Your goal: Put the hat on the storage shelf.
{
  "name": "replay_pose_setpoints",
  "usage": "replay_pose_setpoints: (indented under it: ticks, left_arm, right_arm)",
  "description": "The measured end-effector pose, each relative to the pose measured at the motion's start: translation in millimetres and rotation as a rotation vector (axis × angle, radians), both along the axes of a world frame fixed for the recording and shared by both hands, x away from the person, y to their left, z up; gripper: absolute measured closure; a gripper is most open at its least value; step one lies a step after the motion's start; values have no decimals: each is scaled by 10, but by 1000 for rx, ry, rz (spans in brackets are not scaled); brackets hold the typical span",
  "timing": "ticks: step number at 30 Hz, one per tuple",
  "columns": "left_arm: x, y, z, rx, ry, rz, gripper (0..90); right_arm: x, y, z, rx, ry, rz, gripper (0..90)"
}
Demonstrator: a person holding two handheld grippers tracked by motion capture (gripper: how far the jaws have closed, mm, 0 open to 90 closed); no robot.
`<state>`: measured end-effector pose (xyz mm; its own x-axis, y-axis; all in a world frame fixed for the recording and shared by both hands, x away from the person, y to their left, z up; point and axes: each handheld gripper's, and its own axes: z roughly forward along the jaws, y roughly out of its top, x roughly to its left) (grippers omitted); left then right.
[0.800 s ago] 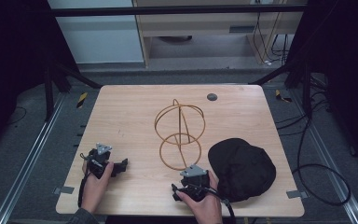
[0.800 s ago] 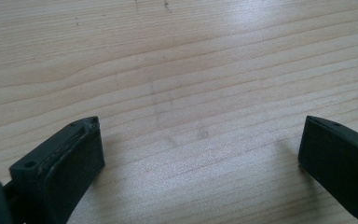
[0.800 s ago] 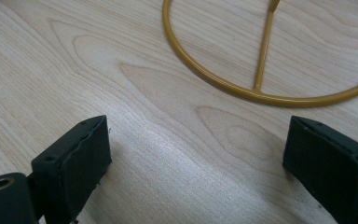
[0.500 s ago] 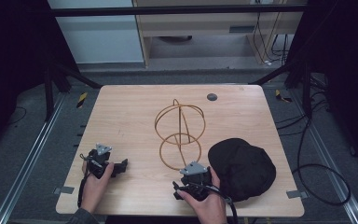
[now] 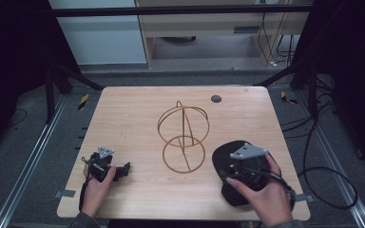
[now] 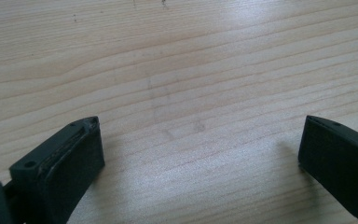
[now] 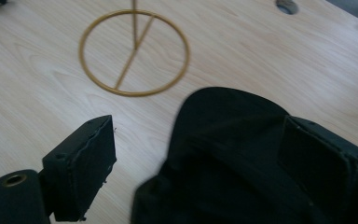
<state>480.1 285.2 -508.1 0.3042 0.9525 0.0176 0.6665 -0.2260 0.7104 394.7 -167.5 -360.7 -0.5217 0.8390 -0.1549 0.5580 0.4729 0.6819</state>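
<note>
A black cap (image 5: 222, 159) lies on the wooden table (image 5: 133, 114) at the front right. My right gripper (image 5: 241, 167) hovers over it, with the hand covering much of the cap. In the right gripper view the jaws stand wide apart; the cap (image 7: 233, 140) spreads below and between them, and neither pad presses on it. A gold wire stand (image 5: 183, 137), a sphere of rings on a round base (image 7: 134, 52), stands mid-table just left of the cap. My left gripper (image 5: 122, 169) rests near the front left, open over bare wood (image 6: 200, 93).
A small dark round grommet (image 5: 216, 99) sits in the table near its far edge. The table's front edge runs just below both hands. Black cables (image 5: 323, 175) loop on the floor to the right, beside metal rails.
My right gripper has moved to the right and slightly away from the front edge, from in front of the wire stand to above the black cap. The left gripper has stayed put.
</note>
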Motion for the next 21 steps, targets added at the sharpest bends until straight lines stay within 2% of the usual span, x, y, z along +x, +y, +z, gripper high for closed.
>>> replay_pose_setpoints:
  ticks: [1, 2, 3, 4, 5, 6, 9, 15, 16, 20, 21]
  left_arm:
    - [0, 0, 0, 0, 0, 0, 0]
    - [0, 0, 0, 0, 0, 0, 0]
    - [0, 0, 0, 1, 0, -1, 0]
    - [0, 0, 0, 0, 0, -2, 0]
    - [-1, 0, 0, 0, 0, -3, 0]
    - [-1, 0, 0, 1, 0, -5, 0]
    - [-2, -2, 0, 1, 0, -7, 0]
    - [-6, -15, 0, 0, -1, -13, 0]
    - [-7, -16, 0, 0, 0, -15, 0]
    - [-9, -18, 0, 1, 0, -19, 0]
    - [-9, -19, 0, 1, 0, -22, 0]
  right_arm:
    - [0, 0, 0, 0, 0, 0, 115]
    - [18, -185, 62, 20, 27, -27, 114]
    - [18, -185, 62, 20, 27, -27, 114]
    - [41, -375, 102, 6, 36, -60, 121]
    - [41, -375, 102, 6, 36, -60, 121]
    - [50, -464, 113, 3, 44, -75, 129]
    - [58, -729, 90, 36, 101, -114, 134]
    - [44, -816, -41, 12, 154, -123, 150]
    - [57, -804, -97, 2, 177, -119, 150]
    - [84, -783, -162, 1, 206, -112, 152]
    - [107, -773, -201, 7, 231, -113, 144]
